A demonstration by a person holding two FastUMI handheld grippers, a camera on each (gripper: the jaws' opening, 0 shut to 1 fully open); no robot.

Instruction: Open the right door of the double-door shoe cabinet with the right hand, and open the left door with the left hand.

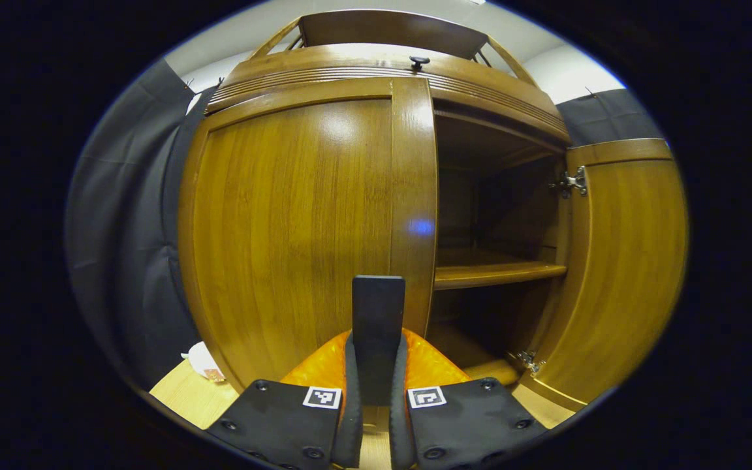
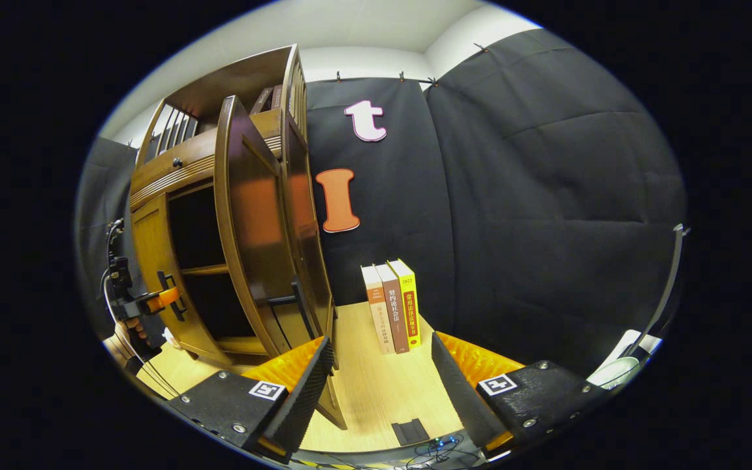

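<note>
The left claw (image 1: 377, 391) is clamped on the flat black handle (image 1: 378, 326) of the closed left door of glossy brown wood (image 1: 297, 222), just ahead of it. The right claw (image 2: 376, 372) gapes wide over the pale wooden counter (image 2: 376, 385), holding nothing. Beyond, the brown right door (image 2: 245, 222) stands swung open beside three upright books (image 2: 392, 307)

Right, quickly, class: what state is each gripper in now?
Left gripper: shut on the black bar handle of the brown wooden left door.
Right gripper: open, holding nothing.
</note>
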